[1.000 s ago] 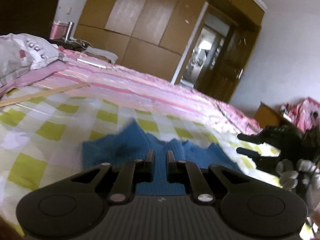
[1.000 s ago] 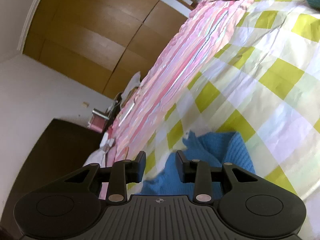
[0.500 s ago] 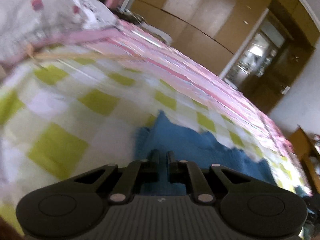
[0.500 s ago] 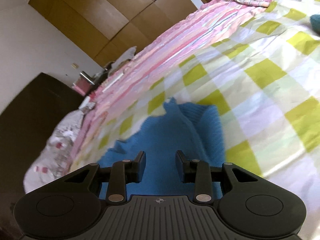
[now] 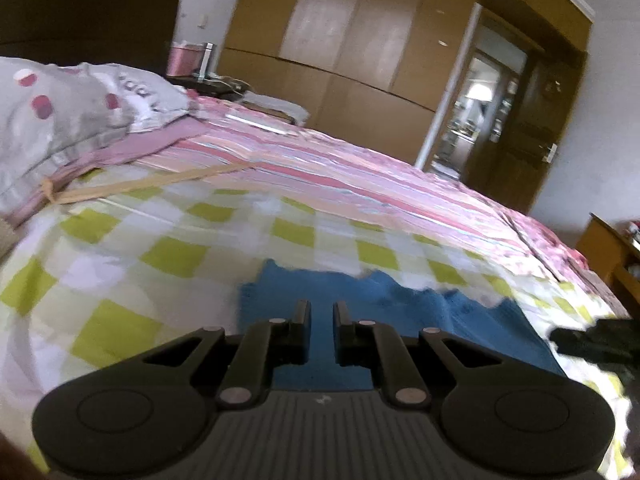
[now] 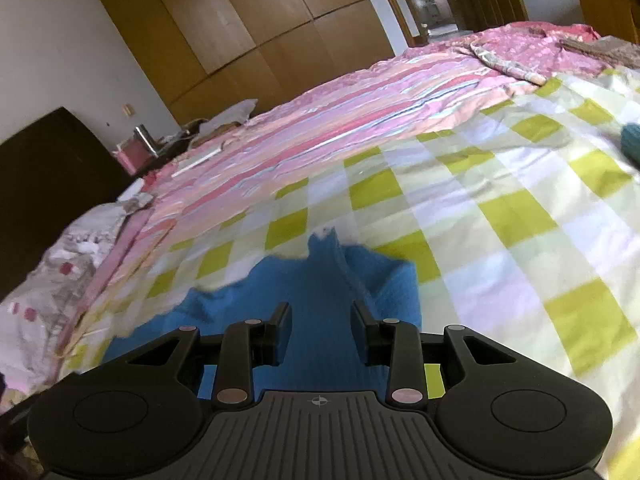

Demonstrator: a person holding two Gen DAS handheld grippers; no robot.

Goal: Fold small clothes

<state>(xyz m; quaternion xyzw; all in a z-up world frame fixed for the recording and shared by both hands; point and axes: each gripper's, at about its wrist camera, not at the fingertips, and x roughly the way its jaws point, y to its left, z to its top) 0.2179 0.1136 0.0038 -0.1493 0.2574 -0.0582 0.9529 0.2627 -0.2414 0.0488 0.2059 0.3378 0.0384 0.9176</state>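
A small blue knitted garment (image 5: 372,308) lies flat on the green-and-white checked sheet (image 5: 168,256); it also shows in the right wrist view (image 6: 320,292). My left gripper (image 5: 322,308) hovers over the garment's near left part, its jaws a narrow gap apart with nothing between them. My right gripper (image 6: 320,312) is open above the garment's near edge, holding nothing. The right gripper shows dark and blurred at the right edge of the left wrist view (image 5: 592,338).
A pink striped quilt (image 5: 340,168) covers the far half of the bed. A grey spotted pillow (image 5: 68,108) lies at the head. A teal item (image 6: 632,140) lies on the sheet at far right. Wooden wardrobes (image 5: 360,52) and a doorway stand behind.
Both grippers swung and levelled over the blue garment. The garment now lies flatter and more spread out. Left jaws stay narrow, right jaws stay open.
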